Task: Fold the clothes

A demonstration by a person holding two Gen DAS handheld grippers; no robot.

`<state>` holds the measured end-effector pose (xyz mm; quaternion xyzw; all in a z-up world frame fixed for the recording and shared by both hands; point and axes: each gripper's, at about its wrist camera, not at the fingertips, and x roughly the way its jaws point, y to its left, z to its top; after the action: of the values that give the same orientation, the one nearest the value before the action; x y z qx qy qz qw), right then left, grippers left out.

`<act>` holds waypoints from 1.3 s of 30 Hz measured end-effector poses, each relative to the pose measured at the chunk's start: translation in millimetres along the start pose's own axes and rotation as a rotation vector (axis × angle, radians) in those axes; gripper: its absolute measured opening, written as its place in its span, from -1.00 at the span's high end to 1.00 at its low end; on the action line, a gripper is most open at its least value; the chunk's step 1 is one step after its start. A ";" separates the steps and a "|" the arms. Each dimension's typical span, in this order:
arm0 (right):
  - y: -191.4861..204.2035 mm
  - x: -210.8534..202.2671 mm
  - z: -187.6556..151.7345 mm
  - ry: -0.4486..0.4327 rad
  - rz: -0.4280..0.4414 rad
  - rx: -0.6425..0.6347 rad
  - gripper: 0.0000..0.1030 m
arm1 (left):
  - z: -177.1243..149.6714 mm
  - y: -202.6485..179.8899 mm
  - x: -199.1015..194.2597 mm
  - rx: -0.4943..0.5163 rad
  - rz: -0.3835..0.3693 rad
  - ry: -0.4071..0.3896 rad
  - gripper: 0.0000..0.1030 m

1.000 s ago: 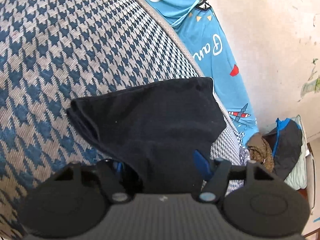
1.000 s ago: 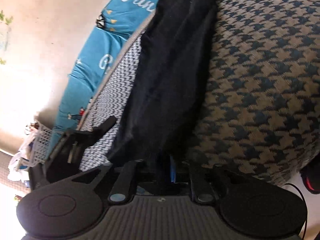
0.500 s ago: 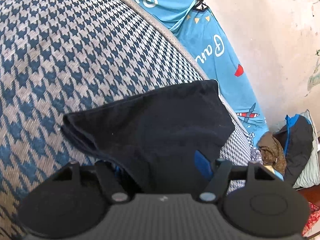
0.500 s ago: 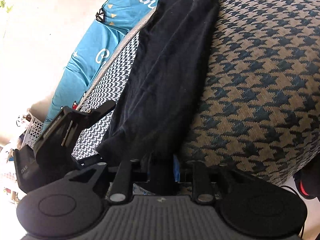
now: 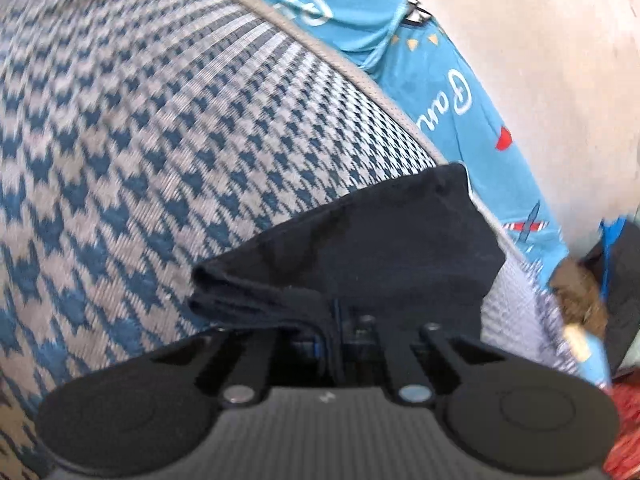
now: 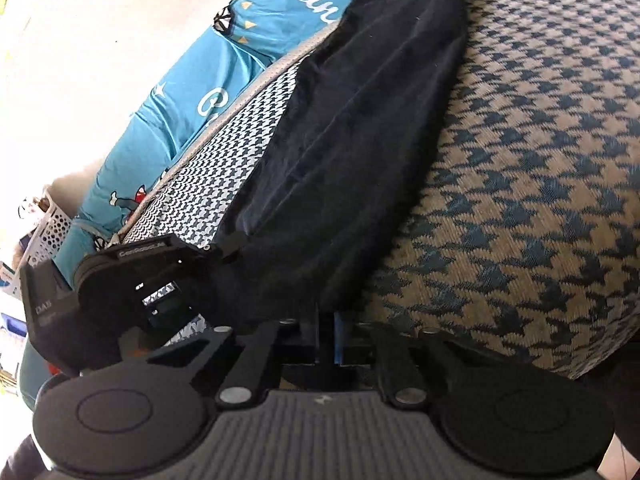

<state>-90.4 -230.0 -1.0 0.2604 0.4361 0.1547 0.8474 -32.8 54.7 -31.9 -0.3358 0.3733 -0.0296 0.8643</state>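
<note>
left tongs now clamped on black garment, right tongs tightened

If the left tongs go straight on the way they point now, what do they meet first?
The black garment itself: the left tongs are already shut on its near edge. Beyond it lies the houndstooth cover, though depth is unclear.

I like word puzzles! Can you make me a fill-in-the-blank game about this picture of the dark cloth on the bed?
1. The folded garment is coloured ____.
2. It lies on a woven houndstooth cover patterned in beige and ____.
3. The left gripper and right gripper are both ____ on the garment's near edge.
4. The turquoise sheet with white lettering hangs between the bed and the ____.

Missing words: black; blue; shut; wall
</note>
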 end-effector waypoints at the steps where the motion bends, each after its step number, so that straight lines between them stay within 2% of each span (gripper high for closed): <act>1: 0.9 -0.3 -0.3 0.000 -0.001 -0.002 0.85 | 1.0 -5.4 -2.0 0.036 0.023 -0.009 0.89; 5: 3.5 0.0 0.9 0.014 0.031 0.022 0.86 | 12.8 -13.5 -13.0 0.113 0.059 -0.041 0.89; 13: 47.2 10.1 -5.6 0.037 0.114 -0.065 0.87 | 50.2 4.3 -43.5 0.146 0.113 -0.094 0.89; 22: 116.0 57.0 -14.4 0.102 0.213 -0.168 0.87 | 123.4 32.3 -68.0 0.190 0.197 -0.121 0.89; 27: 153.4 84.4 -10.5 0.126 0.276 -0.222 0.86 | 159.0 49.6 -64.0 0.189 0.260 -0.100 0.85; 29: 164.1 98.7 -9.1 0.175 0.283 -0.245 0.80 | 168.1 61.6 -60.3 0.165 0.314 -0.080 0.63; 30: 165.1 103.0 -8.5 0.196 0.272 -0.247 0.78 | 169.0 68.9 -59.2 0.140 0.366 -0.079 0.46; 31: 165.6 107.0 -8.0 0.218 0.262 -0.250 0.77 | 169.6 75.9 -59.4 0.111 0.404 -0.083 0.11; 32: 162.1 108.7 -7.4 0.232 0.265 -0.255 0.71 | 169.6 82.5 -62.1 0.074 0.413 -0.094 0.01; 33: 158.5 110.2 -6.8 0.246 0.268 -0.260 0.69 | 170.4 88.4 -65.5 0.032 0.407 -0.108 0.00; 34: 153.2 109.8 -6.6 0.261 0.269 -0.266 0.69 | 172.1 92.0 -70.1 -0.007 0.375 -0.125 -0.17; 35: 147.1 107.7 -6.3 0.271 0.265 -0.270 0.69 | 172.8 92.7 -74.2 -0.026 0.358 -0.148 -0.56; 37: 135.1 102.7 -2.5 0.275 0.249 -0.279 0.69 | 172.1 88.3 -78.6 -0.023 0.362 -0.184 -0.85; 39: 122.5 93.1 6.8 0.249 0.223 -0.292 0.69 | 170.8 82.3 -80.4 -0.007 0.358 -0.200 -0.86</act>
<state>-35.9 -86.5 11.6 0.1606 0.4787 0.3400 0.7934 6.5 237.9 53.5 -0.2685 0.3393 0.1593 0.8874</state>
